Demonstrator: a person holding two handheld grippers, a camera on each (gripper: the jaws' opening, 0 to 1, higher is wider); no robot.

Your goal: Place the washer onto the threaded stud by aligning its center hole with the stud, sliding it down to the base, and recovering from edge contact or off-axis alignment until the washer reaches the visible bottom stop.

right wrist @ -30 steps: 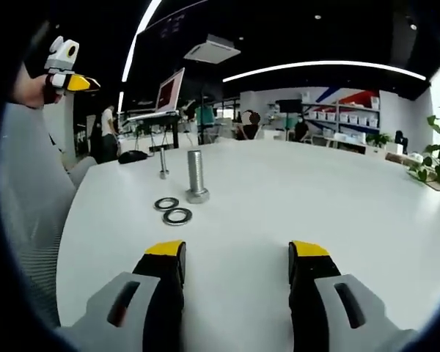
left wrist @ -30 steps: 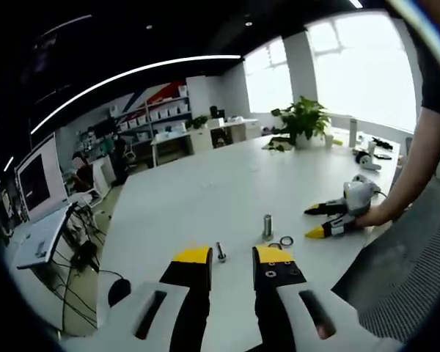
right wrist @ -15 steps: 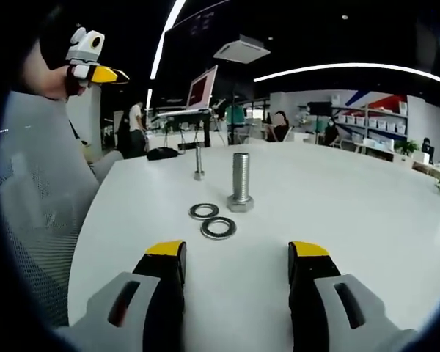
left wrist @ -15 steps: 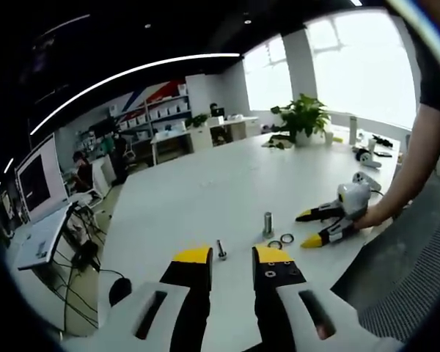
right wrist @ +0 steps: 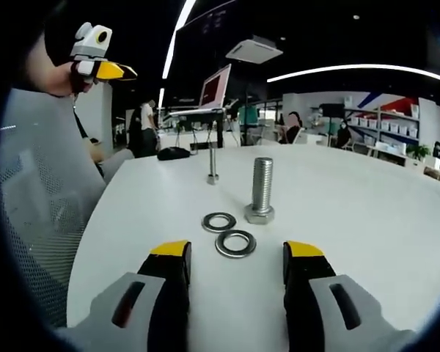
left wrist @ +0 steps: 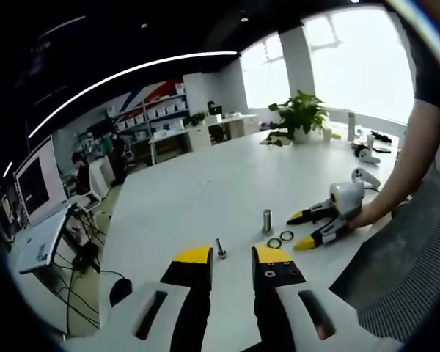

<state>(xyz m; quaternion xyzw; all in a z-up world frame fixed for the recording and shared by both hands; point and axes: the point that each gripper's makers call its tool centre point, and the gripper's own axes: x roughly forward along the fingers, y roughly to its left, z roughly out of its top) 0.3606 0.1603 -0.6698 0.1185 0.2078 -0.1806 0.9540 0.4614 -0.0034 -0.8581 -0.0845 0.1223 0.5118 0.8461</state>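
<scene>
Lying flat, two washers point(right wrist: 235, 243) sit near the upright bolt point(right wrist: 261, 192); right gripper point(right wrist: 235, 254) and left gripper point(left wrist: 232, 256) hover with parted, empty jaws.

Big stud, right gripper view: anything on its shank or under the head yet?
Nothing on the big stud: its thread is bare to the hex base, which sits on the white table. Both washers lie flat beside it. Under the base is hidden.

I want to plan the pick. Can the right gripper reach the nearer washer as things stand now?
Probably yes. The right gripper has its jaws open, and the nearer washer lies flat on the white table just ahead of them, with nothing between. The second washer and the large bolt stand apart from it, farther on.
</scene>
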